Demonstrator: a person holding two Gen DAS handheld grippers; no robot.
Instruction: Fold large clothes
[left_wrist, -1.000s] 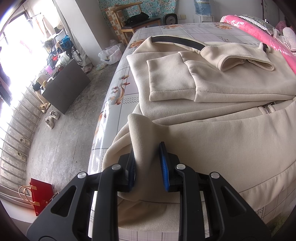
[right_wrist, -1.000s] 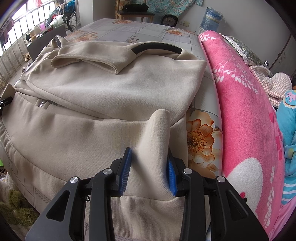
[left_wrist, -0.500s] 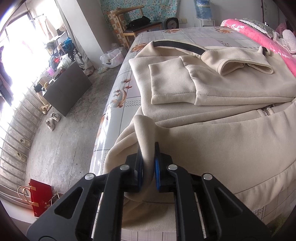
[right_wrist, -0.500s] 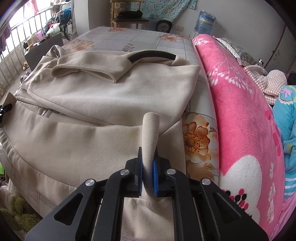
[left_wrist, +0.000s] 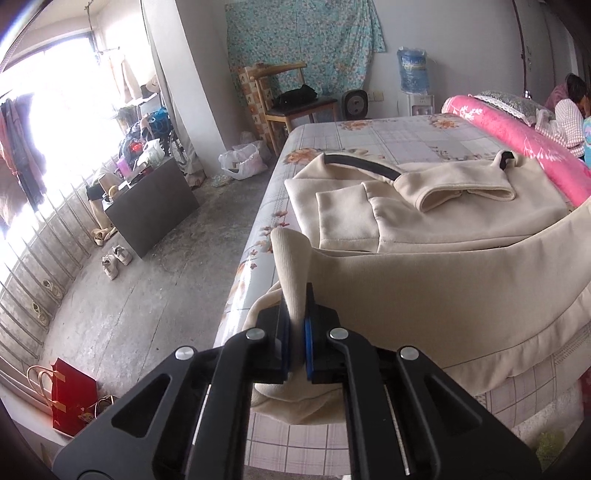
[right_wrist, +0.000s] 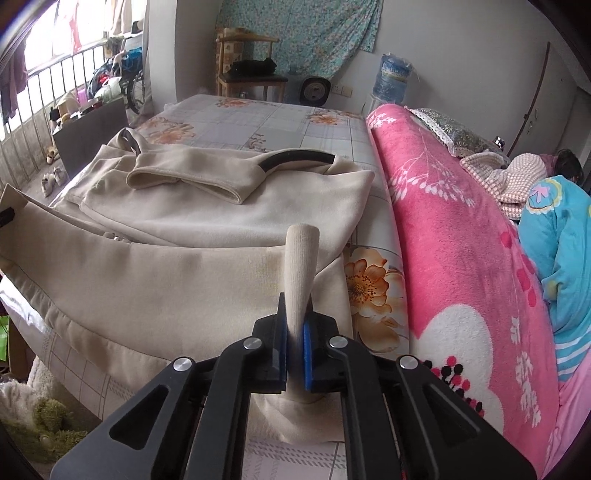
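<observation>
A large cream hooded jacket (left_wrist: 436, 258) (right_wrist: 192, 229) lies across the bed, its sleeves folded in over the chest and its dark-lined hood at the far end. My left gripper (left_wrist: 295, 328) is shut on the ribbed hem at the jacket's left near corner, which stands up between the blue pads. My right gripper (right_wrist: 294, 332) is shut on the right near corner of the same hem. The hem stretches between the two grips, raised off the bed's near edge.
The bed (left_wrist: 406, 129) has a floral checked sheet. A pink blanket (right_wrist: 454, 251) and a person in blue (right_wrist: 561, 236) lie along its right side. Left of the bed are bare floor, a dark cabinet (left_wrist: 155, 206), shoes, a red bag (left_wrist: 72, 398) and a wooden chair (left_wrist: 291, 99).
Both grippers closed onto the hem corners, then rose and tilted up, lifting the jacket's near edge off the bed. More of the room's far end has come into view.
</observation>
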